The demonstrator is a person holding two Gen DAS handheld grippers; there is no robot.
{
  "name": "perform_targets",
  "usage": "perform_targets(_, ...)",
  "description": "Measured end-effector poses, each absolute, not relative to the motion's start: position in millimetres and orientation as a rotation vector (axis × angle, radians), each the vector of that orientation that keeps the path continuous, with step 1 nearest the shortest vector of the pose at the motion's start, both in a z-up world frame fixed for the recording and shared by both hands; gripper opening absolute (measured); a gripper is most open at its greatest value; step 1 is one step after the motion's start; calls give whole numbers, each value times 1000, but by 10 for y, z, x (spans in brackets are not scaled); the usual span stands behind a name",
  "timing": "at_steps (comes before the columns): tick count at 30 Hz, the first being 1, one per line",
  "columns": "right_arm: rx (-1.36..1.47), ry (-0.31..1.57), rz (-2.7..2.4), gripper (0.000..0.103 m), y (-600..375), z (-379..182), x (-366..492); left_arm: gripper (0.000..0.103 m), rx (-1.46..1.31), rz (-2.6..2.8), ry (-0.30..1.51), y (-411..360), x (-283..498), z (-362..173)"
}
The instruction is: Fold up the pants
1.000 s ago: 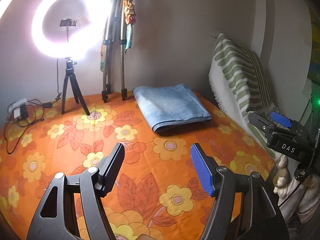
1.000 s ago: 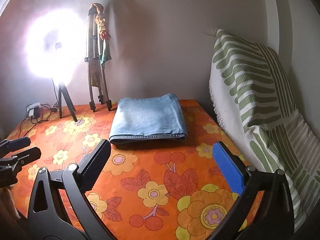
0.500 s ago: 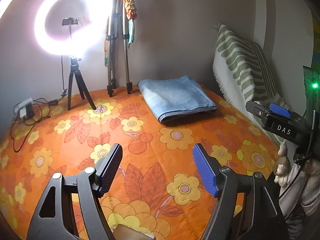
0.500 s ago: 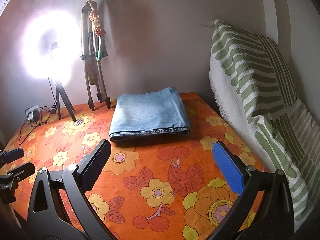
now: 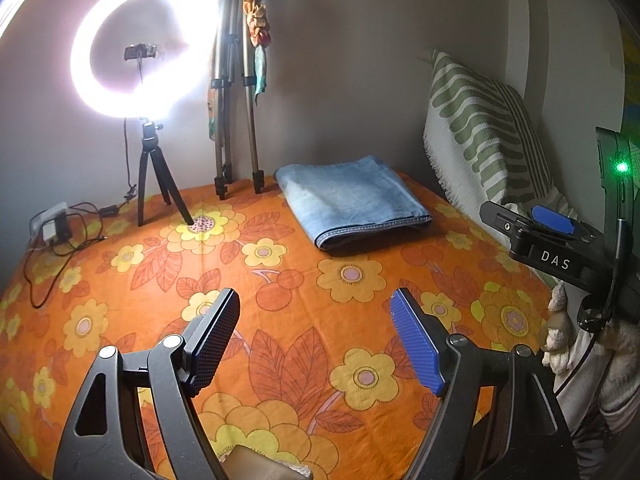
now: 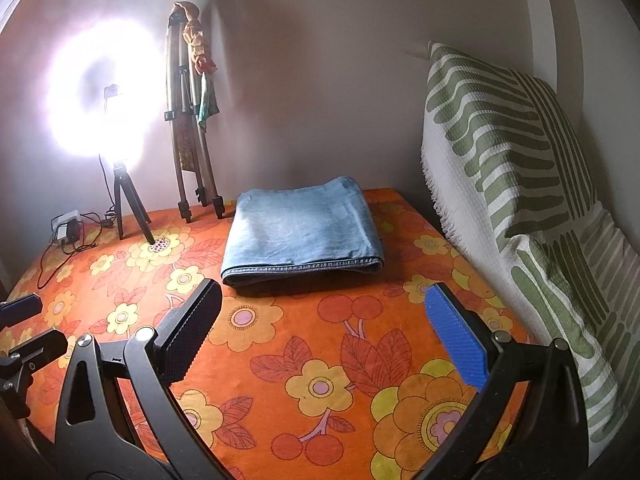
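Note:
Light-blue denim pants [image 5: 352,200] [image 6: 302,232] lie folded into a flat rectangular stack at the far side of the orange flowered bedspread [image 5: 304,280] [image 6: 304,344], hem edge toward me. My left gripper [image 5: 314,344] hovers over the near part of the spread, well short of the pants; its jaws are opening and hold nothing. My right gripper [image 6: 320,328] is open over the spread just in front of the stack, also with nothing between its fingers. The right gripper's body [image 5: 556,256] shows at the right edge of the left wrist view.
A lit ring light on a small tripod [image 5: 140,60] [image 6: 100,92] and a folded tripod [image 5: 236,92] [image 6: 188,120] stand at the back left by the wall. A charger with cables [image 5: 56,228] lies far left. A green-striped pillow [image 5: 484,136] [image 6: 512,152] leans along the right.
Both views have shifted slightly, and the pants sit a little farther off in them. The left gripper's fingers have spread a little wider. The pants have not moved.

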State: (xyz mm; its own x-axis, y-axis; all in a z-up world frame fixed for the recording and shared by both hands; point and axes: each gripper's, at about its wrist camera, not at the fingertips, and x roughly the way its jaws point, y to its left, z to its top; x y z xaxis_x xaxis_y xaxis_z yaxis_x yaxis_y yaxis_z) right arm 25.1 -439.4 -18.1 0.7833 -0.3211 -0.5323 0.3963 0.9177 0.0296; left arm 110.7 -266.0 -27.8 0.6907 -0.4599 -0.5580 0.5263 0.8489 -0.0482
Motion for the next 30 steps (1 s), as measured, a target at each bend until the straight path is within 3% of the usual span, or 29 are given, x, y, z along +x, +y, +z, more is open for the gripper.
perform_targets(30,143,546,-389,103,-4383,-180,246,78,127,-558,590,-2684,1051,-295)
